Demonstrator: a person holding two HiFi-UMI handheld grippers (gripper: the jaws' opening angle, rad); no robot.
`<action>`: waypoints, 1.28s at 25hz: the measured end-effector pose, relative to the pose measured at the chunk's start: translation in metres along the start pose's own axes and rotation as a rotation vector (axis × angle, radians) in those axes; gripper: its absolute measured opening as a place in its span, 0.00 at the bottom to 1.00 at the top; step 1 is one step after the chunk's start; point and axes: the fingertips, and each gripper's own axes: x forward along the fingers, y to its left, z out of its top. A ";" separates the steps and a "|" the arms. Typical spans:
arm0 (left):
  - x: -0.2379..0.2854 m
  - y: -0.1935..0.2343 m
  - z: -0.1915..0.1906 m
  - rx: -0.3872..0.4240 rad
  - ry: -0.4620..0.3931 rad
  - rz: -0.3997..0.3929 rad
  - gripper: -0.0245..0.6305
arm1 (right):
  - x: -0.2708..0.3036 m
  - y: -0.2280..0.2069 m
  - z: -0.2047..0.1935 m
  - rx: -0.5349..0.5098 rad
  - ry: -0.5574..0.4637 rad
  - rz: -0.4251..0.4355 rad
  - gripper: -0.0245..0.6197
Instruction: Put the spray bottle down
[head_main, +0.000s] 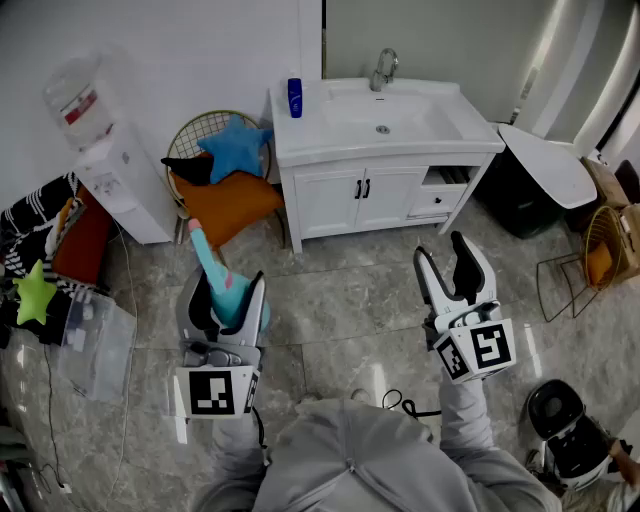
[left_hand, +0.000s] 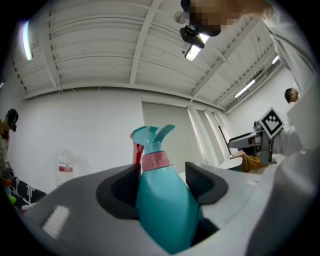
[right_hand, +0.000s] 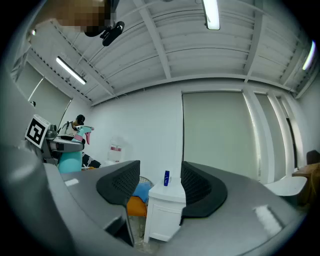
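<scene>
A teal spray bottle with a pink collar and trigger sits between the jaws of my left gripper, held above the grey floor. In the left gripper view the spray bottle fills the gap, nozzle up, and both pads press its body. My right gripper is open and holds nothing, off to the right over the floor. The right gripper view looks between the right gripper jaws at the vanity, with the spray bottle far left.
A white sink vanity with a blue bottle stands ahead. A wire chair with cushions and a water dispenser lie to the left. A clear bin is at left, a black stool at lower right.
</scene>
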 end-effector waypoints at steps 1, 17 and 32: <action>0.001 0.001 0.001 0.001 0.001 0.000 0.54 | 0.001 -0.001 0.001 0.001 0.001 -0.001 0.42; 0.007 0.003 0.000 0.005 0.007 0.006 0.54 | 0.011 -0.002 0.000 0.001 0.005 0.017 0.42; 0.001 0.016 -0.008 0.000 0.007 0.002 0.54 | 0.017 0.011 -0.003 0.038 -0.008 0.006 0.42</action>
